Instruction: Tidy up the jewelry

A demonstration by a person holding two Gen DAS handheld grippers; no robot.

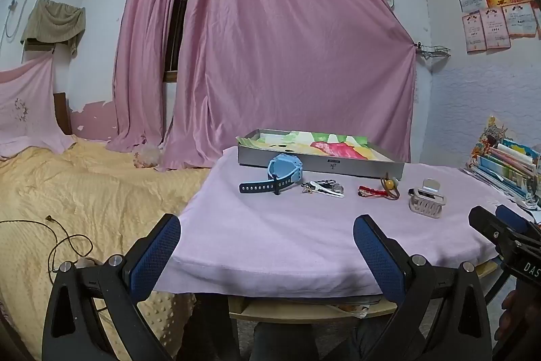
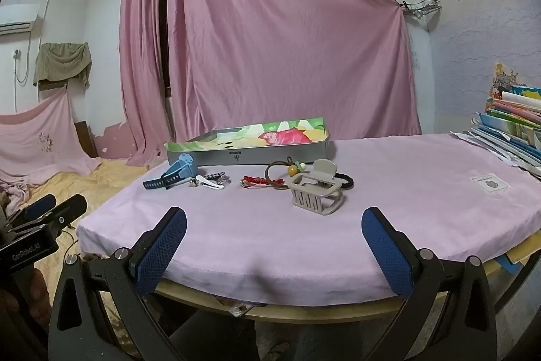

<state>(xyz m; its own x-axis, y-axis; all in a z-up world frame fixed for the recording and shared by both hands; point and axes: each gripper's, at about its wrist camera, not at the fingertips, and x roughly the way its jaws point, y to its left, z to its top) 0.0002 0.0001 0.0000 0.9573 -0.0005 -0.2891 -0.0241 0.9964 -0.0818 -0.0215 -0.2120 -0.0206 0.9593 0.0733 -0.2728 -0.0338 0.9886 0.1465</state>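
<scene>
A row of small items lies on the pink-covered table (image 1: 263, 235) in front of a shallow grey box (image 1: 318, 163) lined with colourful paper. From left to right I see a blue watch (image 1: 282, 174), a white hair clip with small trinkets (image 1: 323, 188), a red bracelet (image 1: 372, 192), a brown hair tie with a bead (image 1: 390, 185) and a beige claw clip (image 1: 426, 200). The right wrist view shows the same box (image 2: 247, 151), watch (image 2: 177, 175), bracelet (image 2: 257, 181) and claw clip (image 2: 316, 193). My left gripper (image 1: 267, 254) and right gripper (image 2: 275, 251) both stand open and empty at the table's near edge, well short of the items.
A stack of books and papers (image 2: 510, 131) sits at the table's right side. A bed with a yellow blanket (image 1: 84, 188) and a thin cable (image 1: 64, 242) lies to the left. Pink curtains (image 1: 270, 39) hang behind. A small white tag (image 2: 490, 183) lies on the cloth.
</scene>
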